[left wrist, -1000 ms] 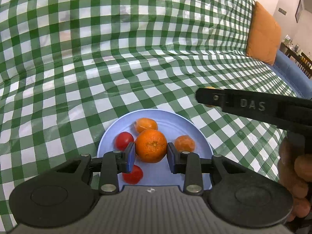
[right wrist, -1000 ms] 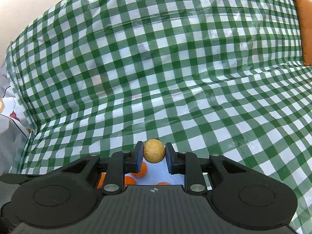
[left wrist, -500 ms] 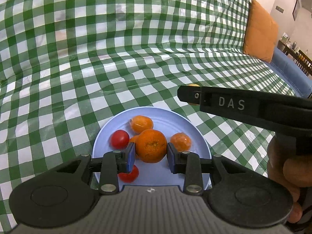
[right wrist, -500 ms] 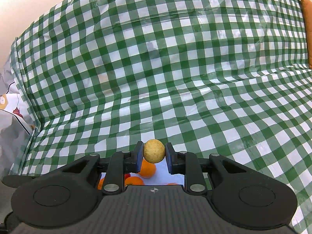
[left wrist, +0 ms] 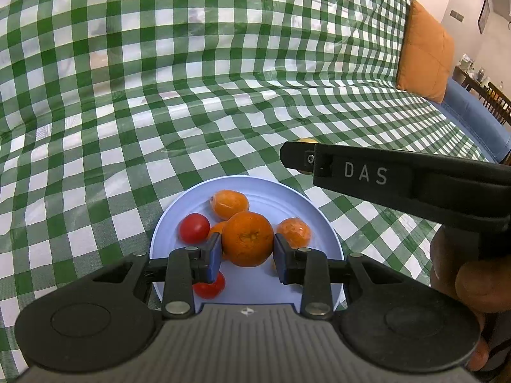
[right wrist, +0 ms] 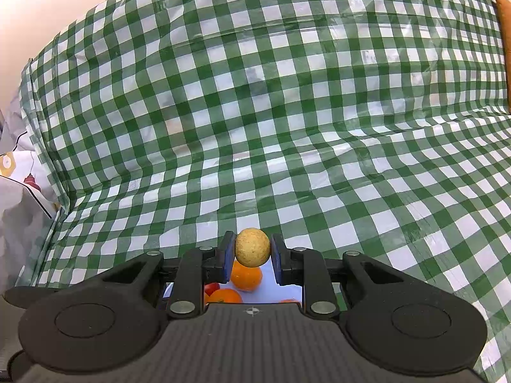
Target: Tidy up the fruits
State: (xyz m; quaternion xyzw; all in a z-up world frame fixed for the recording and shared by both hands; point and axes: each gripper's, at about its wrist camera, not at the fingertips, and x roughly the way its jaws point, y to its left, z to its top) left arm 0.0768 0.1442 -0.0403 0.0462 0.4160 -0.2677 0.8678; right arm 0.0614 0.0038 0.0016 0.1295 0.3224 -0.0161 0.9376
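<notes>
The left gripper (left wrist: 246, 253) pinches an orange (left wrist: 247, 238) between its blue pads, holding it over the near half of a pale blue plate (left wrist: 297, 198) set on a green-and-white checked cloth (left wrist: 159, 95). On the plate lie two tomatoes, one (left wrist: 194, 227) left of the orange and one (left wrist: 209, 287) near, half hidden under the left finger, along with a peeled mandarin (left wrist: 229, 203) at the far side and another (left wrist: 293, 232) at the right. The right gripper (right wrist: 252, 257) clamps a small tan, rough-skinned fruit (right wrist: 252, 247); seen from the left wrist, it reaches in from the right, above the plate's far right rim, with the fruit's yellowish top (left wrist: 306, 141) just showing over its finger. An orange cushion (left wrist: 424, 51) leans at the cloth's far right edge, beside a blue sofa arm (left wrist: 472, 115).
</notes>
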